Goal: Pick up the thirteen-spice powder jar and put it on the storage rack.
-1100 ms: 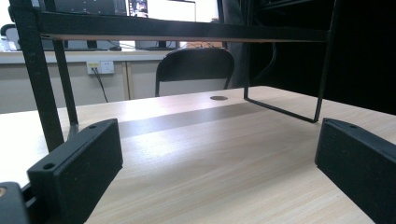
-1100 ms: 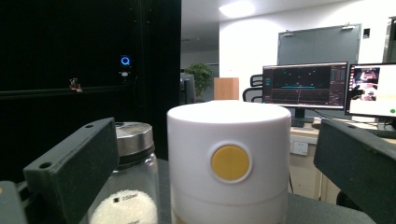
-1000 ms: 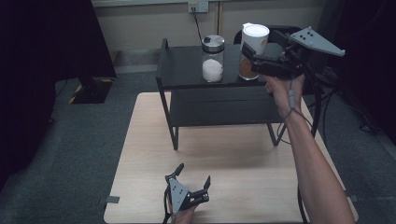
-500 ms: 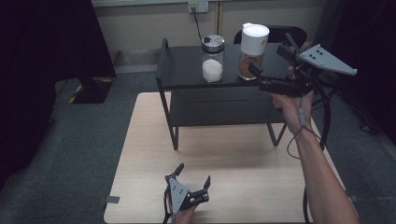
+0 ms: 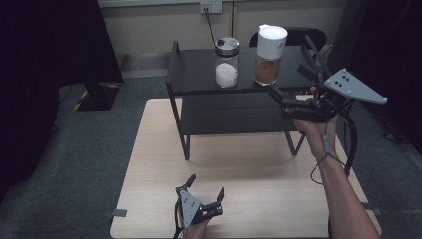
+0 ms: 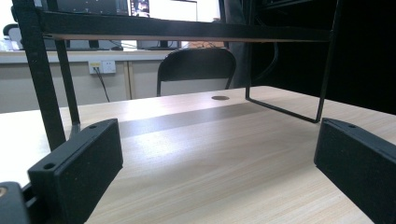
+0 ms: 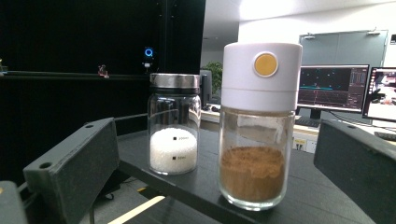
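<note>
A black two-tier rack [image 5: 199, 74] stands on the light wood table [image 5: 154, 149]. Its top shelf carries a silver-lidded glass jar of white granules [image 5: 227, 62] and a white-capped jar of brown powder [image 5: 269, 55]. My right gripper [image 5: 285, 78] hovers open just right of the brown jar, level with the shelf top and apart from it. In the right gripper view the brown powder jar [image 7: 257, 130] stands ahead between the spread jaws, with the white granule jar [image 7: 173, 126] to its left. My left gripper [image 5: 206, 183] rests open and holding nothing at the table's front edge.
In the left gripper view the rack's legs [image 6: 42, 74] rise ahead over bare tabletop, and a black chair [image 6: 196, 70] stands beyond the table. Grey carpet surrounds the table, and a dark curtain hangs at the left.
My right gripper has drawn back to the right and lower, away from the brown powder jar, which stays on the shelf. The left gripper has not moved.
</note>
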